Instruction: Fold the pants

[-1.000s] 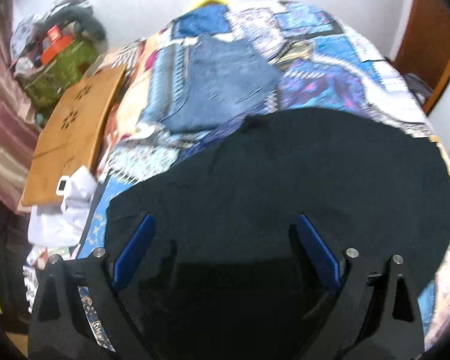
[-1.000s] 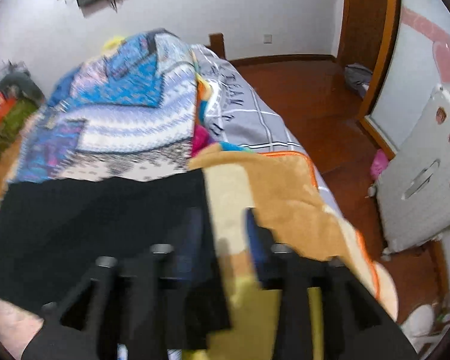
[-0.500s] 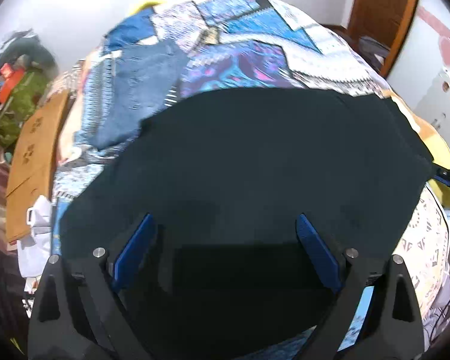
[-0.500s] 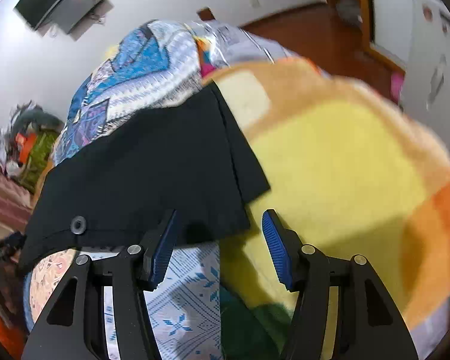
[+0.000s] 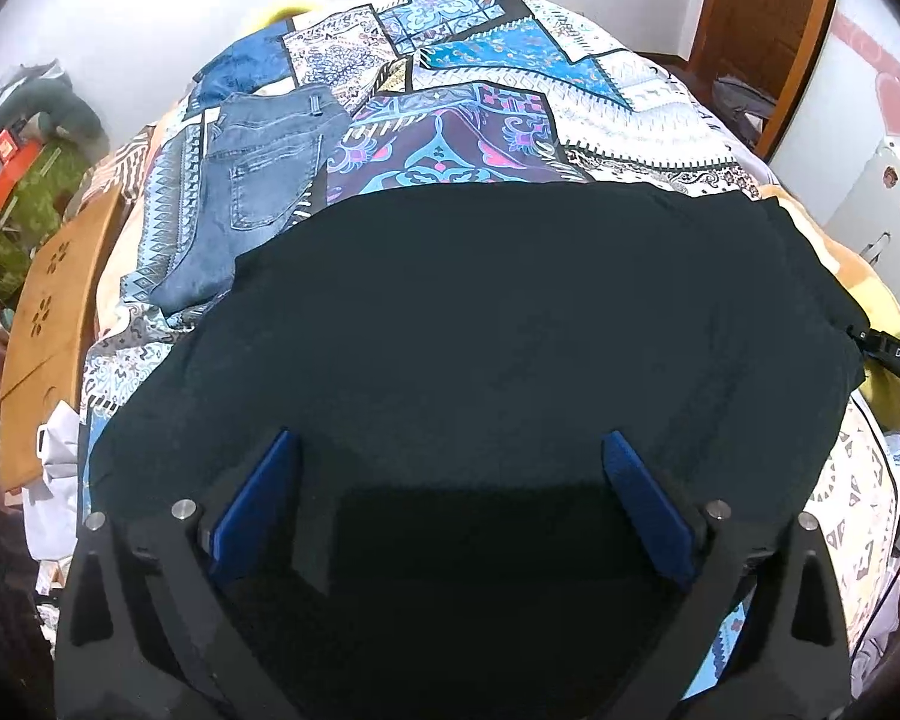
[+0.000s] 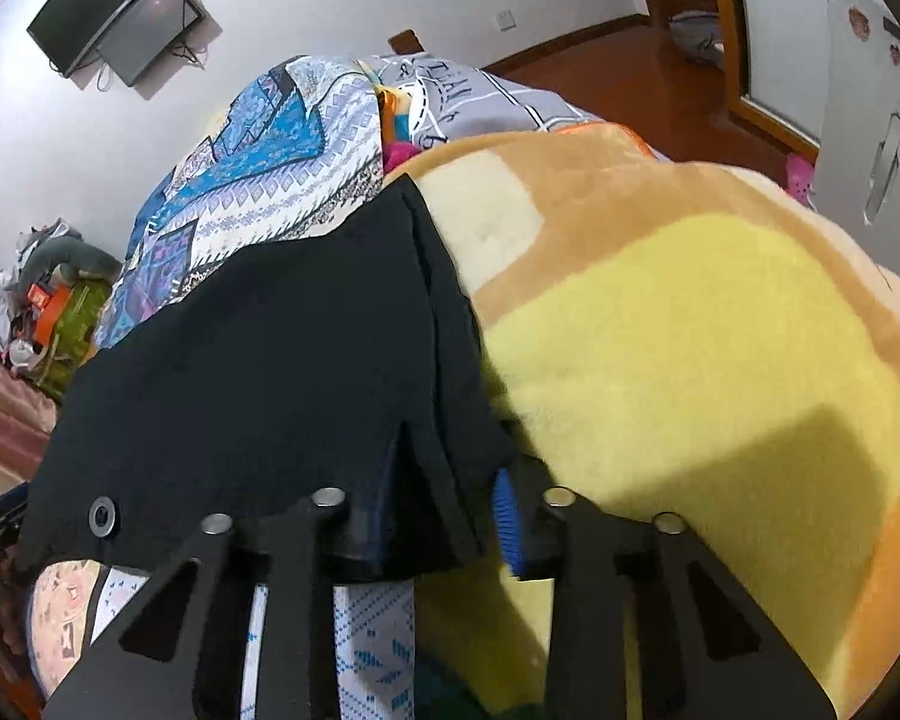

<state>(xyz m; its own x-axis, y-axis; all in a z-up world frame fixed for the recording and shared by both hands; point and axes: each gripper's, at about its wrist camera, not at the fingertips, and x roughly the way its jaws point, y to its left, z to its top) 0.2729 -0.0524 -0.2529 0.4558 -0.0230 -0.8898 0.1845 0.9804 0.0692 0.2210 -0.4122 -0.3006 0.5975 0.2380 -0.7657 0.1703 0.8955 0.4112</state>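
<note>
Black pants [image 5: 498, 324] lie spread flat across the patterned bedspread [image 5: 510, 96]. My left gripper [image 5: 450, 480] is open above their near edge, its blue pads [image 5: 258, 498] wide apart and holding nothing. In the right wrist view the same black pants [image 6: 258, 372] lie beside a yellow and tan blanket [image 6: 690, 324]. My right gripper [image 6: 444, 510] has its fingers closed on the pants' right corner, where the cloth bunches between the blue pads [image 6: 504, 516]. A round button [image 6: 103, 515] shows at the pants' left edge.
Folded blue jeans [image 5: 258, 180] lie on the bed beyond the black pants. A wooden board [image 5: 48, 312] and clutter stand at the bed's left side. A wall screen [image 6: 120, 12], wooden floor [image 6: 630, 72] and a white appliance [image 6: 870, 120] are to the right.
My right gripper moved in and closed on the pants' corner; half a second ago it was open beside it. The left gripper shifted slightly and stayed open.
</note>
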